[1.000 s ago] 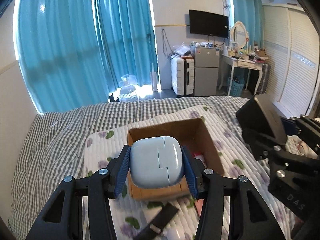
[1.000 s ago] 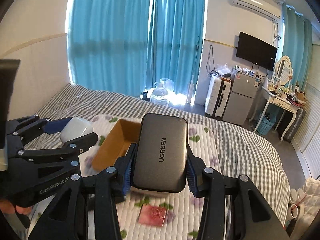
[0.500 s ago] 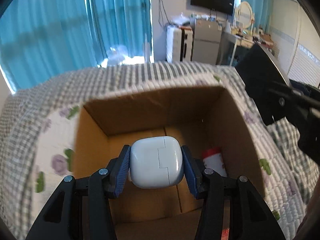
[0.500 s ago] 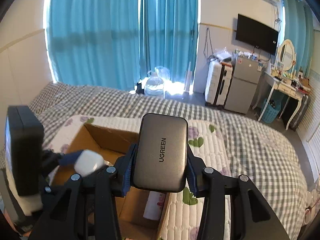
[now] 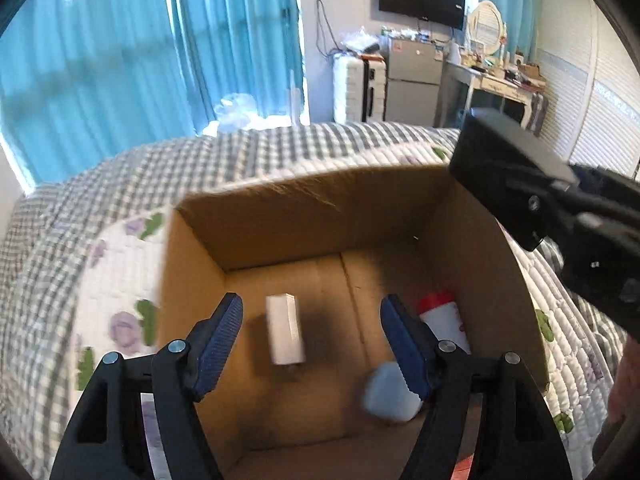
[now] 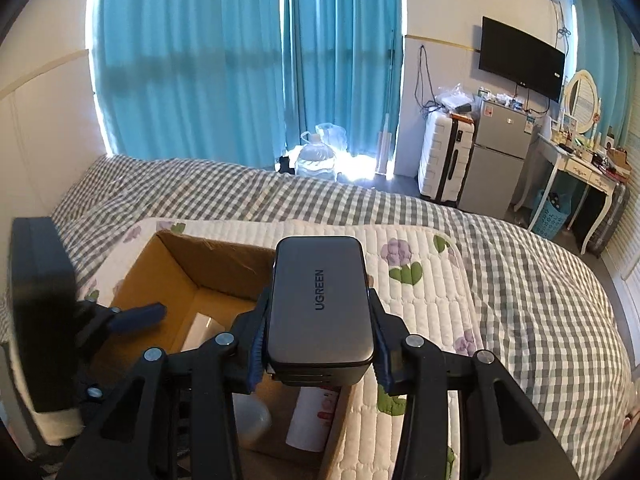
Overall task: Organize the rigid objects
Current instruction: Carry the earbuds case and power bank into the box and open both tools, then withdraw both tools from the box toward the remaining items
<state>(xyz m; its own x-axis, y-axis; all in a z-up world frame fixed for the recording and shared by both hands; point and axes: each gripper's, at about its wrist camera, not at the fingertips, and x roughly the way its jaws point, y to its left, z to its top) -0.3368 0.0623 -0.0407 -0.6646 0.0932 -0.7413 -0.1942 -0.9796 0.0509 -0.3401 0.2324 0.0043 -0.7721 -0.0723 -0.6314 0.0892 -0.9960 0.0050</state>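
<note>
My left gripper [image 5: 312,340] is open and empty above the open cardboard box [image 5: 304,208]. The white earbud case [image 5: 390,394] lies on the box floor by the right finger. A white rectangular block [image 5: 284,330] and a white bottle with a red cap [image 5: 442,318] also lie inside. My right gripper [image 6: 318,338] is shut on a grey UGREEN power bank [image 6: 320,300], held over the box's right edge [image 6: 208,248]. The right gripper also shows in the left wrist view [image 5: 560,216].
The box sits on a white floral quilt [image 6: 416,280] over a grey checked bedspread [image 6: 520,264]. Blue curtains, a water jug, a white suitcase, a small fridge and a dressing table stand beyond the bed.
My left gripper has opened and the white earbud case has dropped onto the box floor. My right gripper with the power bank has moved closer over the box.
</note>
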